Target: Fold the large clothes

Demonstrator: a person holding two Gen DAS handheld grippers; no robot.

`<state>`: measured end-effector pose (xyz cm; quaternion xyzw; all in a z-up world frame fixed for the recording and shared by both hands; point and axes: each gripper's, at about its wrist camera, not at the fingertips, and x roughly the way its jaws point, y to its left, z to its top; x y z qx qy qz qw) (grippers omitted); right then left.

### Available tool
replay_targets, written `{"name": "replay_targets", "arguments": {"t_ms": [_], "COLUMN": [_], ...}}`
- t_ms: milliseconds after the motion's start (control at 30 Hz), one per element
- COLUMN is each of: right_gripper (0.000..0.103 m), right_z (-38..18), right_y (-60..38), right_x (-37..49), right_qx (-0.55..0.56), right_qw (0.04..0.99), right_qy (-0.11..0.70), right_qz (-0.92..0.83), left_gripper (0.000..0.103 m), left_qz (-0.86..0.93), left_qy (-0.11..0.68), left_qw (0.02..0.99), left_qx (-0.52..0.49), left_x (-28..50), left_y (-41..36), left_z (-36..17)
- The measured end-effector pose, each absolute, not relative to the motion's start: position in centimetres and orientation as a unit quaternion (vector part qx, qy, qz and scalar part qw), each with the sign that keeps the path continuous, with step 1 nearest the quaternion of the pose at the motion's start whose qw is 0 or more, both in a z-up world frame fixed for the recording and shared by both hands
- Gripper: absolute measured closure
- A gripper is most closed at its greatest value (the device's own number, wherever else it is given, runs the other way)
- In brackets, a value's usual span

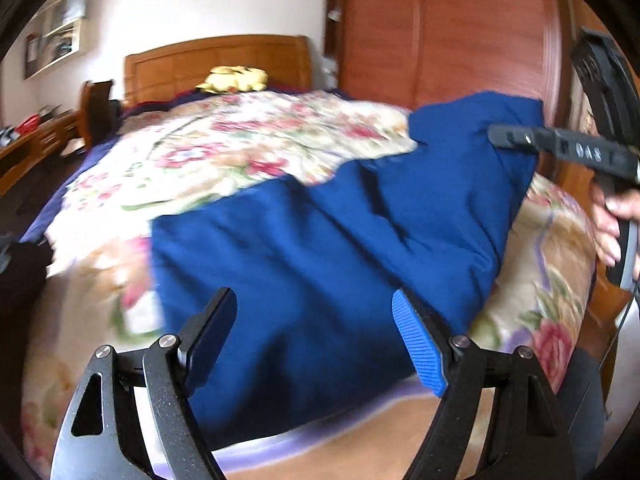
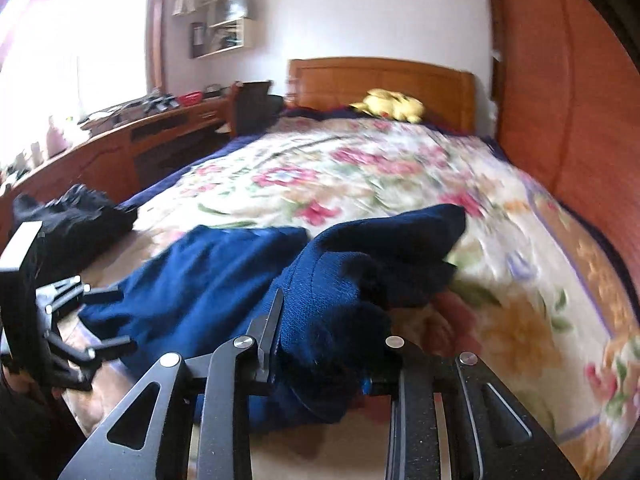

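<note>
Your right gripper (image 2: 320, 340) clenched the blue garment (image 1: 320, 240), left gripper (image 1: 316, 336) released; that bunched fabric could have slipped.

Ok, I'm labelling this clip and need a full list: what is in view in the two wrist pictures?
blue garment: one, dark blue, spread on the near part of the bed, one edge raised.
floral blanket: one, cream with pink flowers, covering the bed.
plush toy: one, yellow, by the headboard.
headboard: one, light wood, at the far end of the bed.
wardrobe: one, reddish wood, beside the bed.
desk: one, brown wood, cluttered, under the window.
wall shelf: one, pale, on the white wall.
black clothing: one heap, at the bed's edge.
left gripper: black, blue pads, open over the garment.
right gripper: black, closed on the garment's raised edge.
hand: one, on the right gripper's handle.
</note>
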<state>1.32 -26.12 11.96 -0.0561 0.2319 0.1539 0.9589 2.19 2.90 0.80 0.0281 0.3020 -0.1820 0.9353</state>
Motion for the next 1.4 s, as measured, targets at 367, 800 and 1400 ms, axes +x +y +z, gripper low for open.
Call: {"name": "replay_targets", "arguments": {"t_ms": [367,800,1400], "right_gripper": [0.076,0.059,0.038], "right_z": [12.2,7.4,4.7], "right_y": [-13.0,-9.0,-12.9], "right_x": [3.2,6.9,13.2], "right_qx": [-0.141,-0.134,-0.060], "right_qw": [0.924,0.878,0.913], "right_qy": [0.227,0.292,0.299], "right_qz": [0.273,0.355,0.272], "left_gripper": [0.022,0.022,0.022], "left_qz": [-0.122,-0.072,-0.063], "left_qy": [0.288,0.296,0.290], "left_qw": [0.949,0.950,0.953], "left_qx": [-0.028,-0.072,-0.058], "left_x": [-0.1,-0.5,-0.8], "left_y": [12.2,17.7,17.2], "left_z": [0.7,-0.9,-0.6]}}
